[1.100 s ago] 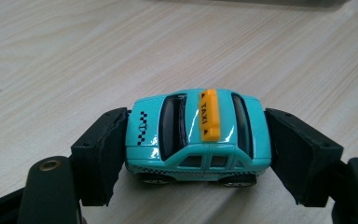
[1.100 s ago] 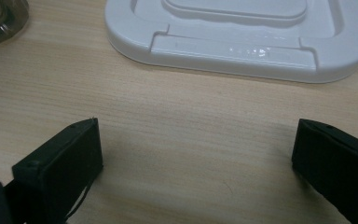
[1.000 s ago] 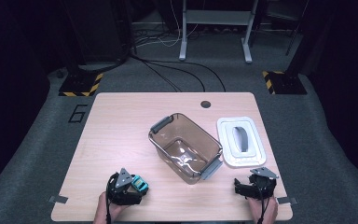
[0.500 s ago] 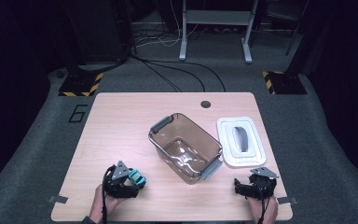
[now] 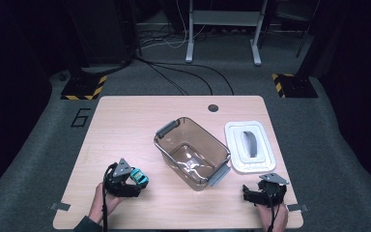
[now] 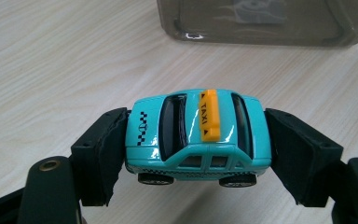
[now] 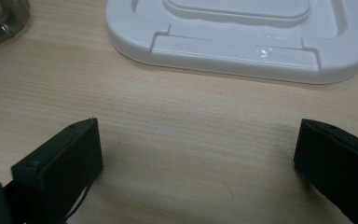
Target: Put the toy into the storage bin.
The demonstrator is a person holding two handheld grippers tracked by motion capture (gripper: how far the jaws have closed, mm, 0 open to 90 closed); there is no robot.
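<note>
Your counter (image 5: 125, 121) carries the clear bin (image 5: 193, 153) at centre and the white lid (image 5: 249, 146) flat at its 3 o'clock. Your left gripper (image 5: 134, 180), at the bin's 8 o'clock, is clamped on the teal toy taxi (image 6: 198, 133) and has just lifted it off the wood toward the bin, so the drop-in looks next. Your right gripper (image 5: 251, 193) rests at 5 o'clock, jaws apart and empty.
</note>
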